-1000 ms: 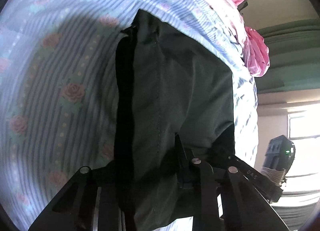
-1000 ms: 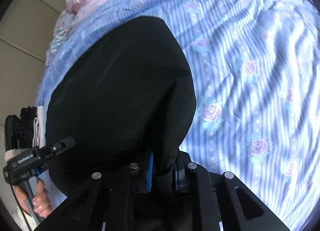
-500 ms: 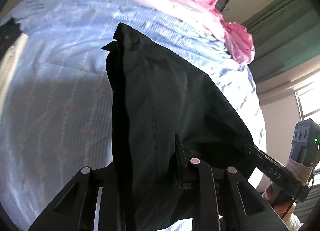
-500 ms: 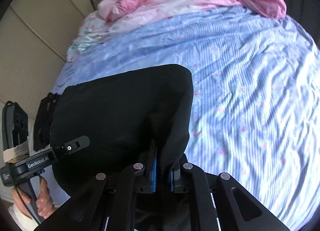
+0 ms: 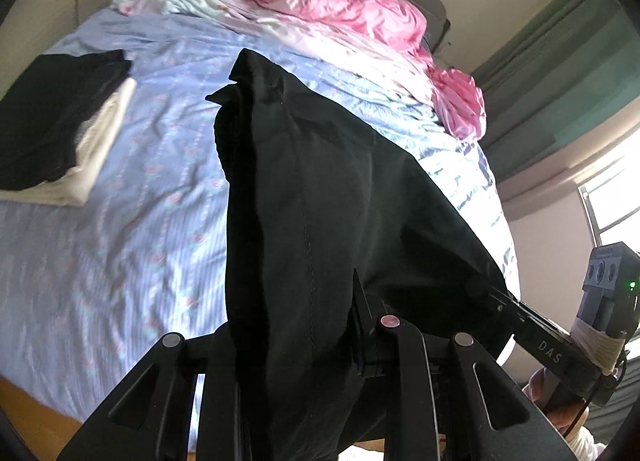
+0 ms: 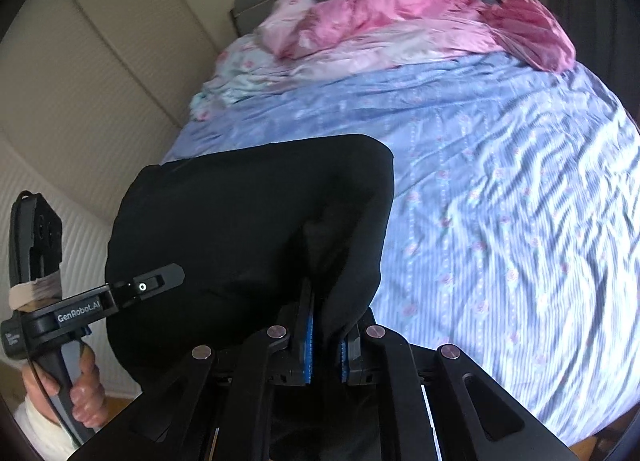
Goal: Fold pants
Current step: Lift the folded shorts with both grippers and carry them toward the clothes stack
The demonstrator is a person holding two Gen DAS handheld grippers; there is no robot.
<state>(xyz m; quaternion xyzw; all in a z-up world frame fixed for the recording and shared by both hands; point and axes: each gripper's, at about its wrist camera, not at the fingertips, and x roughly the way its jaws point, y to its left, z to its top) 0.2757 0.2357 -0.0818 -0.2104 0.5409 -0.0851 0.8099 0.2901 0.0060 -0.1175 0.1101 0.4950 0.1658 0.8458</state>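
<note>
Now | left gripper and right gripper tilted downward, each clamping black pants above bed

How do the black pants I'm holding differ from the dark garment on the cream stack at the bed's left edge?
The black fabric pants hang in the air, loose and draped, clamped by the left tool and the right tool. The dark folded garment lies flat and squared on a folded cream cloth, gripped by nothing. The pants fill most of the view; the folded garment looks compact. Both are dark fabric above the blue floral bedsheet.
</note>
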